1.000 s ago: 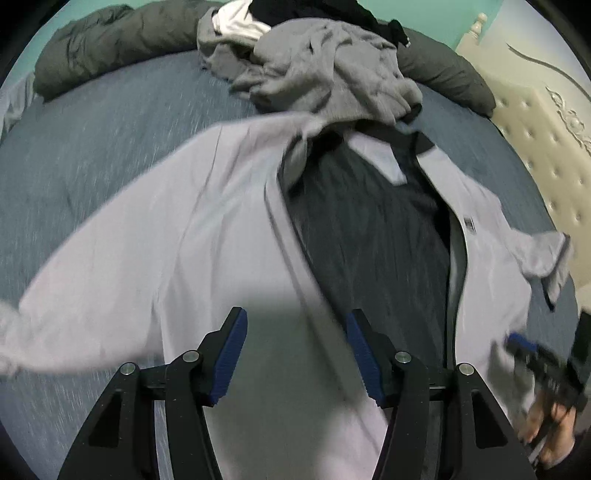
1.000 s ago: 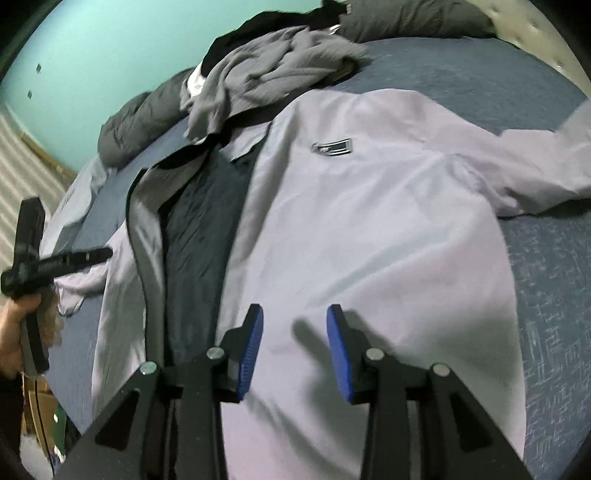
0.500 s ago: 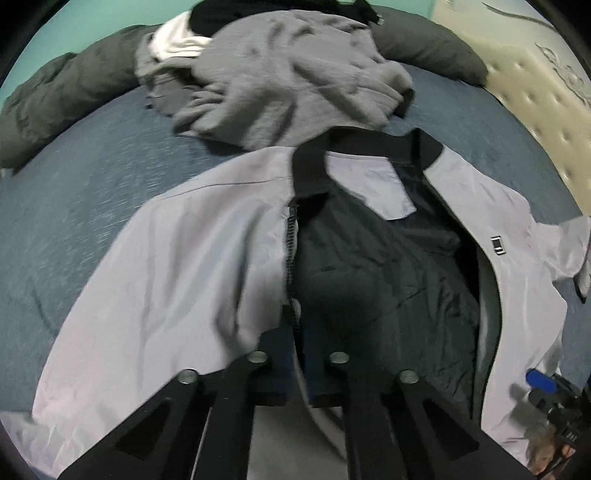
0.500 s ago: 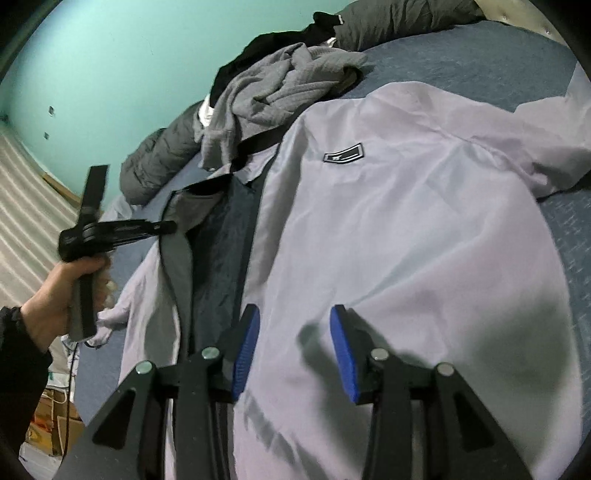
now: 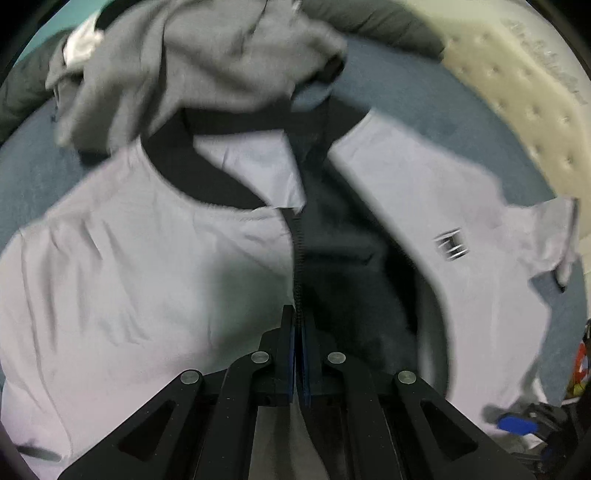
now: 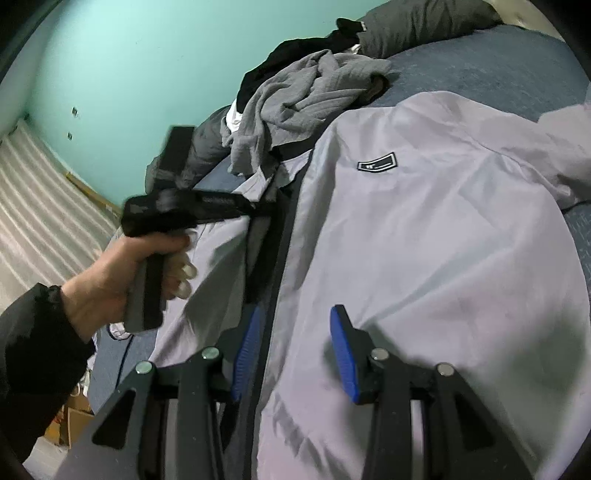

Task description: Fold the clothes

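A pale lilac jacket (image 5: 147, 277) with a black collar, dark lining and a chest logo patch (image 6: 376, 162) lies open, front up, on the bed. My left gripper (image 5: 298, 332) is shut on the zip edge of its left front panel, and the zip runs up from between the pads. In the right wrist view a hand holds that left gripper (image 6: 266, 208) above the jacket's dark opening. My right gripper (image 6: 295, 332) stands open over the other front panel (image 6: 443, 240), close to its zip edge, with nothing between its fingers. Its blue pad (image 5: 517, 424) shows at the lower right of the left wrist view.
A heap of grey clothes (image 6: 306, 96) with black and white pieces lies just beyond the collar. Dark pillows (image 5: 369, 22) line the far edge of the blue bedspread (image 6: 480, 62). A tufted cream headboard (image 5: 517, 92) is at the right, and a teal wall (image 6: 147, 55) at the left.
My left gripper has gone from open to shut on the jacket's zip edge and has moved up toward the collar. The right gripper has stayed open over its panel.
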Available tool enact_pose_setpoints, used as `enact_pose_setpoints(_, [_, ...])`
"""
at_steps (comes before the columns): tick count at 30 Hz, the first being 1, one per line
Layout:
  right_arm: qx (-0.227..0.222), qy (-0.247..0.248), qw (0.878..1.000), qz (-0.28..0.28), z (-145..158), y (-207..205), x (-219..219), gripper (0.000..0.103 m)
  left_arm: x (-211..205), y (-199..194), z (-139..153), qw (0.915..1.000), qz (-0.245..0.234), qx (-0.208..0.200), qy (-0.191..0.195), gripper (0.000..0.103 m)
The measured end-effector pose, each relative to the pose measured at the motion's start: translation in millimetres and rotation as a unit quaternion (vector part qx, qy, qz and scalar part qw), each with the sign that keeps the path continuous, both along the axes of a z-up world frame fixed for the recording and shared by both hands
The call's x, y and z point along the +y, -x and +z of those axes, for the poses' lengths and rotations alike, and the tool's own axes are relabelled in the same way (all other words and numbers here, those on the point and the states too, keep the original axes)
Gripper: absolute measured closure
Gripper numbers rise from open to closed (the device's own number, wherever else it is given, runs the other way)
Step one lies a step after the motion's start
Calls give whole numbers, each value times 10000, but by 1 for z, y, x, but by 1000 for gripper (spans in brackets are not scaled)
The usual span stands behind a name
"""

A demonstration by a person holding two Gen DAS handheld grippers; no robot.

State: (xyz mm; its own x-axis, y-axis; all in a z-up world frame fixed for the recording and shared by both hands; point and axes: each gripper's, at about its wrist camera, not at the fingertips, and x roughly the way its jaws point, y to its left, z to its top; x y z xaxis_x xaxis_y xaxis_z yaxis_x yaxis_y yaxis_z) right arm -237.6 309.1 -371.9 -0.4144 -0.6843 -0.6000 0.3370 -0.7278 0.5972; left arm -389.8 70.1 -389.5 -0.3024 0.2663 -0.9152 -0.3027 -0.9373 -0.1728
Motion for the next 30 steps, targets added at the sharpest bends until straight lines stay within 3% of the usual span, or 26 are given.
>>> enact_pose_setpoints(1, [-3,-14,10000,-10,-1,0,1,63,-1,1,-2,9999,72,-23,67,99])
enact_pose_setpoints(2, [-6,-28,10000,-20,-2,1,1,63,-4,1,3,9997,226,65,80,91])
enact_pose_setpoints(3, [-21,-12,10000,-24,-3,1,2,63,-6,0,8,9992,365,153,78,69])
enact_pose_setpoints(5, [-37,17,10000,-38,-2,3,2,63,-7,-5,22,9982,499,320,-53,49])
enact_pose_setpoints(8, [19,-28,9999,-98,1,3,3,63,7,-17,43,9969,381,506,-468,48])
enact_pose_setpoints(12, [-10,-170,9994,-297,1,5,12,60,36,-26,41,9962,61,184,-848,48])
enact_pose_setpoints(13, [-27,-249,9990,-362,1,6,15,54,40,-27,40,9958,16,167,-898,48])
enact_pose_setpoints(16, [-73,-398,9979,-497,0,9,22,52,51,-30,34,9954,-40,89,-949,48])
enact_pose_setpoints(18, [-84,-424,9977,-524,-1,10,24,52,57,-26,25,9961,-86,-14,-880,52])
enact_pose_setpoints(19, [-89,-442,9976,-523,-1,11,24,52,59,-25,21,9963,-102,-49,-856,62])
enact_pose_setpoints(20, [-95,-461,9975,-520,-1,11,24,52,60,-26,18,9964,-140,-94,-827,89])
enact_pose_setpoints(21, [-104,-490,9972,-554,-1,11,23,52,59,-27,17,9970,-158,-103,-749,95])
enact_pose_setpoints(23, [-136,-539,9969,-563,-2,11,24,52,52,-29,21,9972,-108,-26,-742,100])
enact_pose_setpoints(27, [-163,-555,9964,-618,-3,13,29,52,30,-34,35,9963,69,151,-844,100])
enact_pose_setpoints(30, [-134,-579,9962,-639,0,13,33,51,22,-36,27,9967,218,84,-776,100])
